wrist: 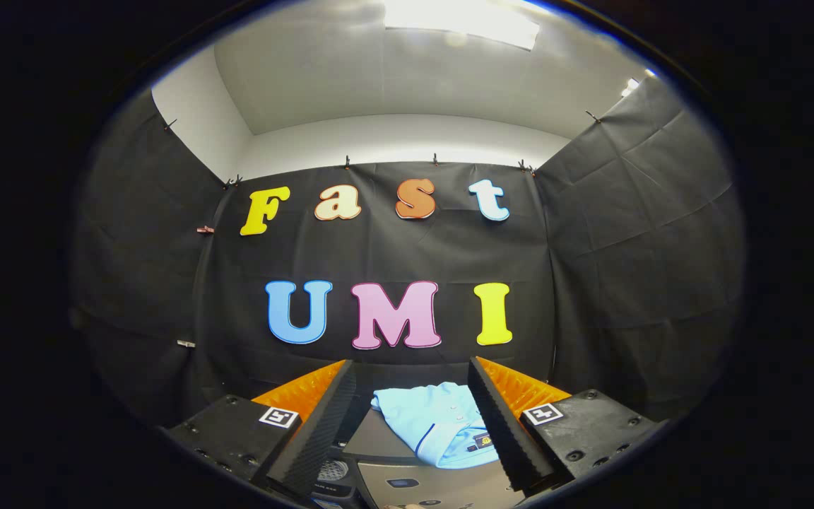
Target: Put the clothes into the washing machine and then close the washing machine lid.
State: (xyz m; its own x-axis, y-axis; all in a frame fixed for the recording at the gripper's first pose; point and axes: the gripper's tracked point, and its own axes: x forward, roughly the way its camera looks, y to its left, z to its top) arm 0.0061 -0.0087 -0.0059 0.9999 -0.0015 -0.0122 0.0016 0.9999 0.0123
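A folded light blue shirt [442,424] with a dark trim line and a small tag lies on a grey flat surface, seemingly the top of the washing machine [379,442]. It sits below and between my fingers, closer to the right one. My gripper [410,371] is open and held above it, with nothing between the fingers. A dark control strip and a round perforated part [333,470] of the machine show low down by the left finger.
Black cloth walls close the booth at the back and on both sides. A white wall and a lit ceiling panel [460,21] rise above them. Small clips hold the cloth along its top edge.
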